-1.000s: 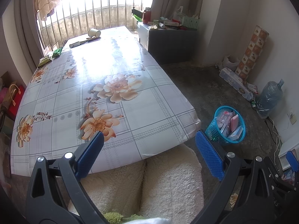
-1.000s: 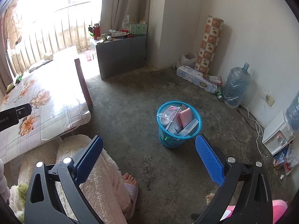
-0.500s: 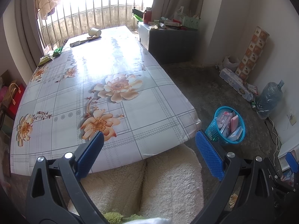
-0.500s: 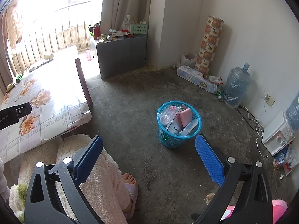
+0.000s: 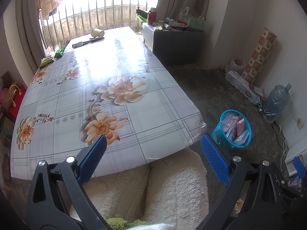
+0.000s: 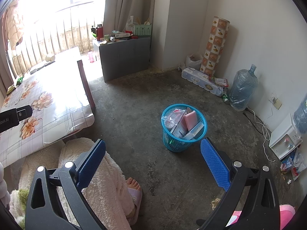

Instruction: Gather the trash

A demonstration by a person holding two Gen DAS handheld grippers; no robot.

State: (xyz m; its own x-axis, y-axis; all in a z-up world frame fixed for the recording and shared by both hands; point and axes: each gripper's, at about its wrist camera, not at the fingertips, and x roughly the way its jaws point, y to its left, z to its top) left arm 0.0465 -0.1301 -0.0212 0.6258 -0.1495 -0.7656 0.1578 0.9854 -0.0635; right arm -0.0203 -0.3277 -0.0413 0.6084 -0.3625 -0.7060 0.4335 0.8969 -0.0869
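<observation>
Both the left gripper (image 5: pixel 152 154) and right gripper (image 6: pixel 153 158) hang open and empty between pickups, the blue bin (image 6: pixel 183 129) just ahead of the right one; next likely means reaching wrappers (image 5: pixel 51 56) far across the counter (image 5: pixel 157 103).

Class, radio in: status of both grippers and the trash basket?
Left gripper open, empty. Right gripper open, empty. Blue plastic mesh basket holds packaging. Nothing blocking.

Tongs: two, left tongs (image 5: pixel 152 154) and right tongs (image 6: pixel 153 159)
Blue basket (image 6: pixel 183 134): one
Paper cup (image 5: pixel 97 32): one
Green packets (image 5: pixel 59 53): two
Water jug (image 6: pixel 242 89): one
</observation>
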